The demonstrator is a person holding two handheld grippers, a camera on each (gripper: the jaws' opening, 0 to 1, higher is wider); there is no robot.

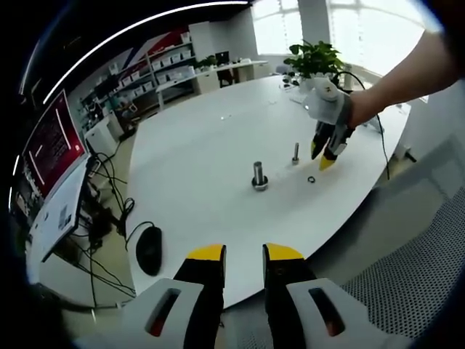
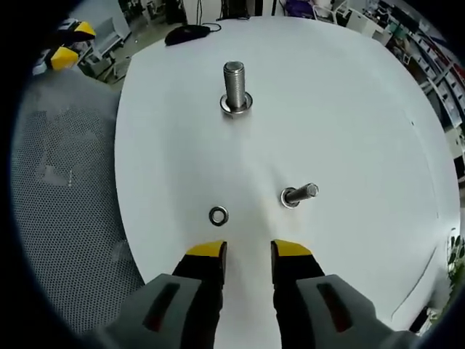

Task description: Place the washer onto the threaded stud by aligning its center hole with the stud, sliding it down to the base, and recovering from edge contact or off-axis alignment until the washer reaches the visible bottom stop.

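The right gripper (image 2: pixel 245 251) is hovering low over the white table (image 2: pixel 349 109) with its yellow-tipped jaws parted and nothing between them. In the left gripper view it is showing as a gloved tool (image 1: pixel 328 149) pointing down at the tabletop, held by a person's arm (image 1: pixel 407 76) coming in from the far side. The left gripper (image 1: pixel 244 253) is hanging back at the near table edge, jaws likewise apart and empty, well away from the hardware.

On the table, the larger threaded stud (image 2: pixel 235 87) is standing upright, apparently with a ring already at its base. The thinner stud (image 2: pixel 299 194) is standing closer to the right gripper, leaning rightward in that fisheye view. The washer (image 2: pixel 218 215) is lying flat and loose on the surface, just ahead of the right gripper's left jaw and slightly outside the gap, so it is not yet grasped.

The right gripper is plainly the nearer one; the pick probably needs a small shift leftward and forward before closing.
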